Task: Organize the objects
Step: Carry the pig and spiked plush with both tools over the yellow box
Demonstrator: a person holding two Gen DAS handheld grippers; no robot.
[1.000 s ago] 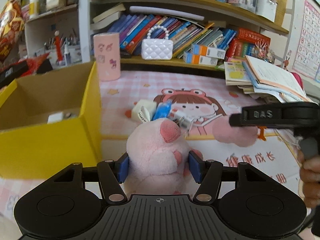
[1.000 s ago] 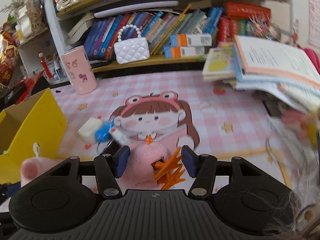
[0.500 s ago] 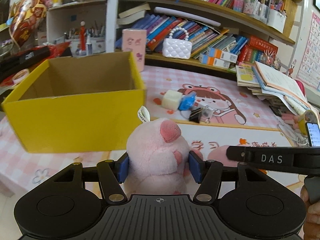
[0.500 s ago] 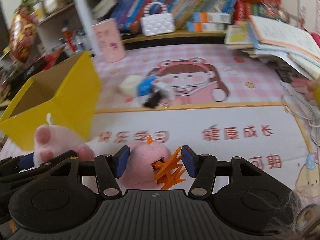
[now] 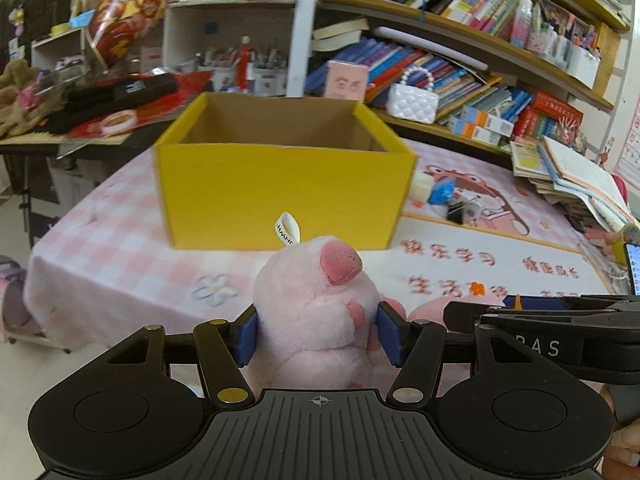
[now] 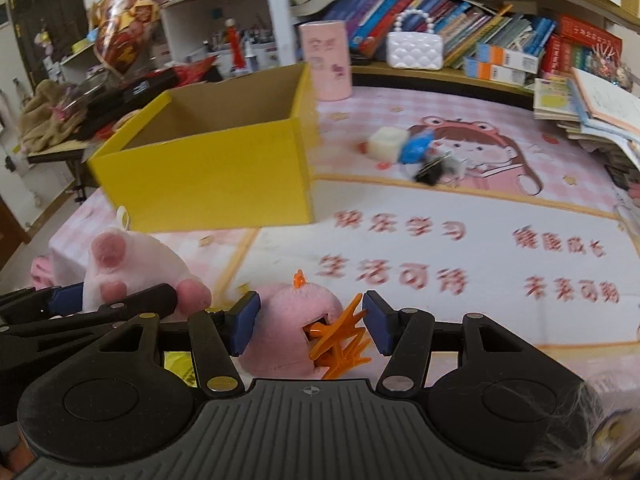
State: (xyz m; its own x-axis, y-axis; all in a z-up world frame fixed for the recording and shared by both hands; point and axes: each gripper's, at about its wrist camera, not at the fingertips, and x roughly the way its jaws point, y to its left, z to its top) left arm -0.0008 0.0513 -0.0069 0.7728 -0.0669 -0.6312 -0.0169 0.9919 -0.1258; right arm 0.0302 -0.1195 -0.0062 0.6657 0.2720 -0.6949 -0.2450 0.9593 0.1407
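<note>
A pale pink plush paw with darker pink pads sits between the blue pads of my left gripper, which is shut on it. My right gripper is shut on the other pink plush part, which has orange antlers sticking out. Both belong to one soft toy held above the near edge of the desk. The open yellow cardboard box stands straight ahead in the left wrist view and up to the left as the box in the right wrist view. The paw and left gripper show at the lower left there.
A white cube, a blue object and a black binder clip lie on the pink cartoon mat right of the box. A pink cylinder, a white purse, bookshelves and stacked books line the back.
Both grippers have swept left with the toy. The yellow box has shifted from the left edge to the middle of the left wrist view, and the small items now lie off to the right.
</note>
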